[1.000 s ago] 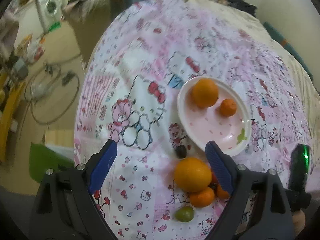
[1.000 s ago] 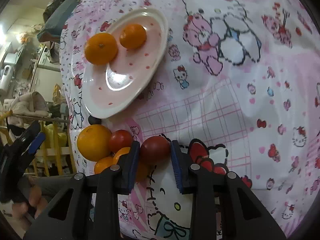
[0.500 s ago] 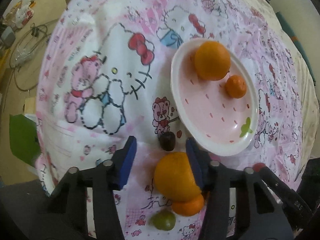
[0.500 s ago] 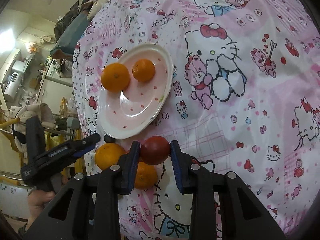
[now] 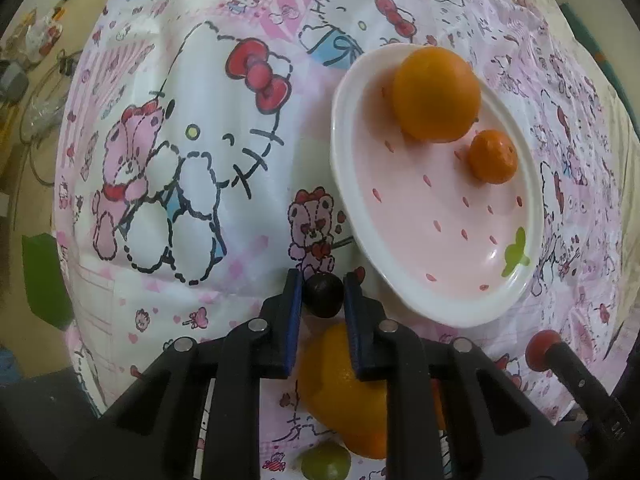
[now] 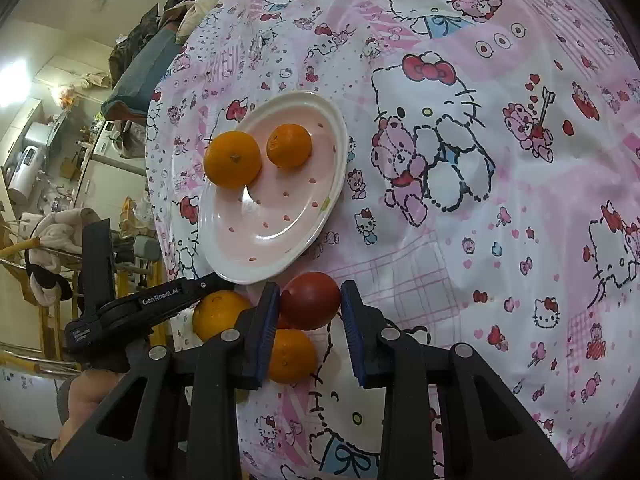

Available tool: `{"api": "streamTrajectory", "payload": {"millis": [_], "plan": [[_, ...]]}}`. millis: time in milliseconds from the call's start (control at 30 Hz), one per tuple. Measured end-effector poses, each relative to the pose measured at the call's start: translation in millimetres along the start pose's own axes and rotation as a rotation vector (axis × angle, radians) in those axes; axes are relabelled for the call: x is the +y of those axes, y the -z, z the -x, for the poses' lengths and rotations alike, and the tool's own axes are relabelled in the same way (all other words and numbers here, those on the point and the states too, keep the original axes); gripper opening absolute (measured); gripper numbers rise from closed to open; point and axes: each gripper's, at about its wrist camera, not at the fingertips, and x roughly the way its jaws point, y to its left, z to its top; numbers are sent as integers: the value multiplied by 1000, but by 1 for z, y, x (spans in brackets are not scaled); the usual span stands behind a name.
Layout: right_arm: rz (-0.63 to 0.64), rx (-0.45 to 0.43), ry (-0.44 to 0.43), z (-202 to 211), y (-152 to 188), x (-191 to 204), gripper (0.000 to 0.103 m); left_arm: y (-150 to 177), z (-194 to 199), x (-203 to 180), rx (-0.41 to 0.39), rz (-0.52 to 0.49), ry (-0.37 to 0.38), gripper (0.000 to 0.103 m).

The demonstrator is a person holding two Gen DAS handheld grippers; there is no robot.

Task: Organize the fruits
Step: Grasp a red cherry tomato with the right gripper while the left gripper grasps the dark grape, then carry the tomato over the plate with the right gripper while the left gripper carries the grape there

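A dark grape (image 5: 324, 295) is clamped in the left tool (image 5: 322, 300) and a tomato (image 6: 310, 301) in the right tool (image 6: 307, 307), both just off the plate (image 5: 400, 288) rim facing the table's near edge.

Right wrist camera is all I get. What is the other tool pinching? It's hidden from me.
Observer: The left tool has just closed its jaws on a small dark fruit, right beside the plate.
Operator: My tool has the red fruit. Is anything hiding below my tool?
Observer: Yes, a little green fruit lies on the cloth next to the big orange, off the plate.
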Motion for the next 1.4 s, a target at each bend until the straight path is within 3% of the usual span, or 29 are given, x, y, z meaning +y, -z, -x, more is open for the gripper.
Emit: {"api": "streamTrajectory", "payload": {"millis": [433,967,1200,1400], "plan": [[23,-23,5,5,-3,2,33,6,17,1,-58,-16,-26,16],[26,-78,-1,25,-8,3,33,19,68,7,-255,-96,-99,16],[52,-155,5,47,-17,6,33,18,97,-7,-339,-151,-91,16],[176,-234,59,66,-27,26,33,8,115,-28,-383,-227,-87,16]]}}
